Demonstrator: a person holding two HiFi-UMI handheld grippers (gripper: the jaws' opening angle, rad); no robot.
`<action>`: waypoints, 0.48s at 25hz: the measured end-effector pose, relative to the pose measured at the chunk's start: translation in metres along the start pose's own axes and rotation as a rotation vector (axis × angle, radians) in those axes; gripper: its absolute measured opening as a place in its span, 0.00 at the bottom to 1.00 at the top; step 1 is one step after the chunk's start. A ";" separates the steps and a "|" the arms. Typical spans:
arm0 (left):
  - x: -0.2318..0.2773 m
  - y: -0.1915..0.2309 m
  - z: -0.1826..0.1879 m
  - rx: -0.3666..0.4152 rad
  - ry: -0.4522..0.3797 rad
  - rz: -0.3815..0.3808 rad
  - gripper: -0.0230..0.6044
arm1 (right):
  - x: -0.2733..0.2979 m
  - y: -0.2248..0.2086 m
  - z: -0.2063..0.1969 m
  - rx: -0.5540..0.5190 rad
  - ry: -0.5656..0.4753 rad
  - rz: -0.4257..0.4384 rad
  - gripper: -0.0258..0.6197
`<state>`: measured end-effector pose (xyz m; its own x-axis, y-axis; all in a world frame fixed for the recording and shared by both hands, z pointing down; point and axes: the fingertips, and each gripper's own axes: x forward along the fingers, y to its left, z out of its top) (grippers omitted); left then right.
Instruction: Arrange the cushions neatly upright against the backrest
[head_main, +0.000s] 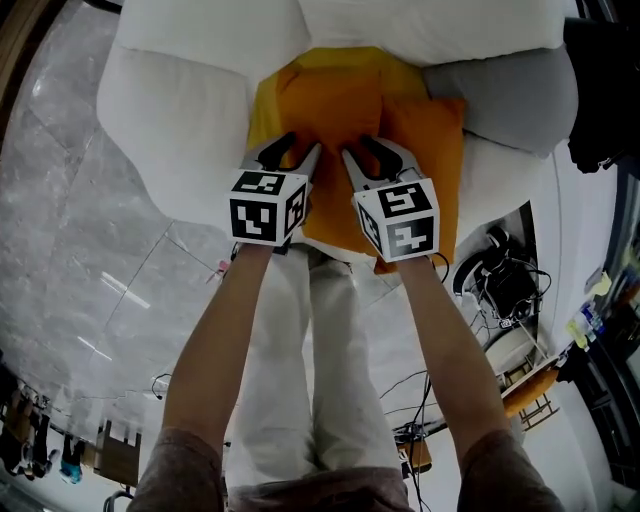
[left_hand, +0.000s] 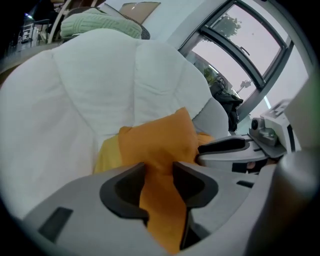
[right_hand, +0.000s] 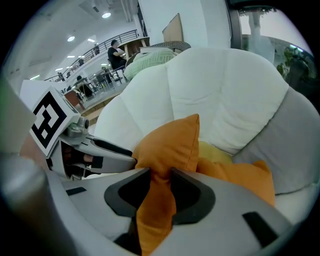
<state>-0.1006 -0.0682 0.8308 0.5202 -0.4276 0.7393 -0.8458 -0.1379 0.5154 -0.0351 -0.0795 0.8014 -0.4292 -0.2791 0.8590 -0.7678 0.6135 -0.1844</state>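
Note:
An orange cushion (head_main: 330, 100) rests on the seat of a white padded armchair (head_main: 170, 120), its far corner pointing up towards the backrest (head_main: 430, 25). My left gripper (head_main: 303, 142) and right gripper (head_main: 358, 146) sit side by side on its near edge. In the left gripper view the orange cloth (left_hand: 160, 145) fills the gap between the pads of the left gripper (left_hand: 159, 167) and touches both. The right gripper (right_hand: 160, 172) pinches a creased fold of the same cushion (right_hand: 167, 145). A second orange cushion (head_main: 430, 150) and a yellow one (head_main: 265, 105) lie behind and beside it.
A grey cushion (head_main: 520, 95) leans at the chair's right side. Marble floor (head_main: 80, 250) lies to the left. Cables and equipment (head_main: 500, 280) crowd the floor on the right. My own legs in white trousers (head_main: 320, 350) stand close to the seat's front.

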 end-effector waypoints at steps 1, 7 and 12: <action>0.002 0.000 0.001 0.000 0.004 -0.005 0.32 | 0.001 -0.002 0.000 0.010 -0.006 -0.002 0.23; 0.004 -0.006 0.000 0.006 0.023 -0.023 0.14 | 0.000 -0.004 -0.003 0.007 -0.007 0.015 0.11; 0.001 -0.007 -0.001 0.002 0.044 -0.006 0.07 | -0.001 -0.001 -0.005 0.033 0.014 0.044 0.08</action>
<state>-0.0936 -0.0667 0.8283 0.5302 -0.3874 0.7543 -0.8427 -0.1421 0.5193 -0.0318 -0.0761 0.8028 -0.4564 -0.2424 0.8561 -0.7640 0.5999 -0.2375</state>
